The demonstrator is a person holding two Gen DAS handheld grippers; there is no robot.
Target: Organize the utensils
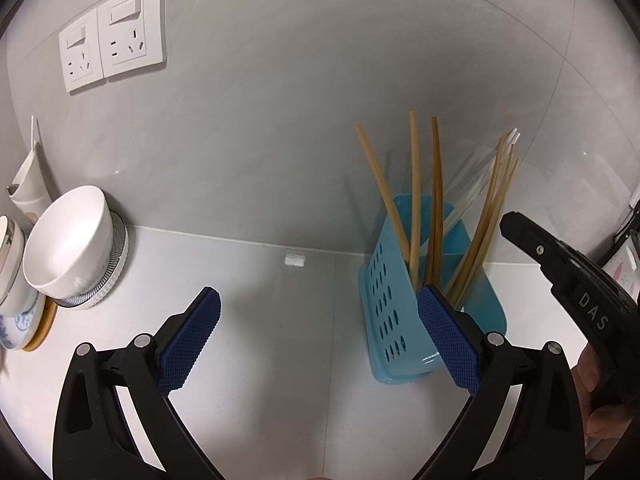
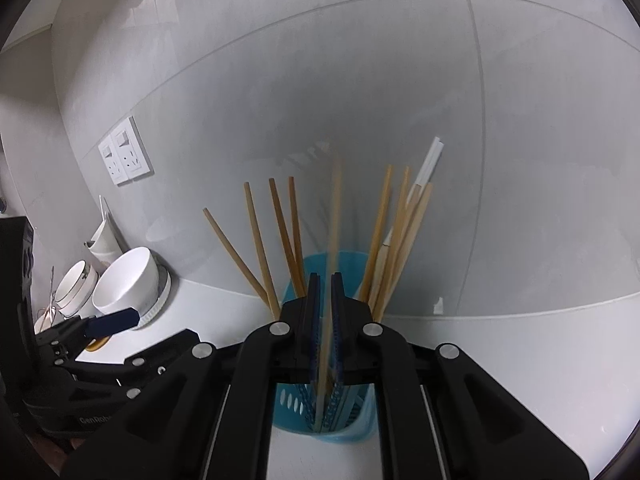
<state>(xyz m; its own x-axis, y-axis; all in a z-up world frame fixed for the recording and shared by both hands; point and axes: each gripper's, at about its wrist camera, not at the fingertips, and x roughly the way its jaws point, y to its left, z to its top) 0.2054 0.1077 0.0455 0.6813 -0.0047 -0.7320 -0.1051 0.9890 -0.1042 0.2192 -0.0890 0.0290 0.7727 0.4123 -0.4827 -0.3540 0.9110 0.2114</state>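
A blue perforated utensil holder (image 1: pixel 384 312) stands on the white counter against the tiled wall, with several wooden chopsticks (image 1: pixel 416 184) leaning in it. From the right wrist, my right gripper (image 2: pixel 326 292) hangs right over the holder (image 2: pixel 288 400). Its jaws stand a narrow slit apart with one blurred wooden chopstick (image 2: pixel 335 208) upright between them, its lower end inside the holder; the pads do not seem to press on it. My left gripper (image 1: pixel 319 294) is wide open and holds nothing, its right fingertip beside the holder's left wall. The right gripper's tip (image 1: pixel 516 220) shows at the holder's right.
A white bowl (image 1: pixel 68 240) lies tilted on stacked plates at the left by the wall, with more dishes beside it. Two wall sockets (image 1: pixel 112 36) sit above. A small white chip (image 1: pixel 294 259) lies at the counter's back edge. A person's hand (image 1: pixel 600 400) holds the right gripper.
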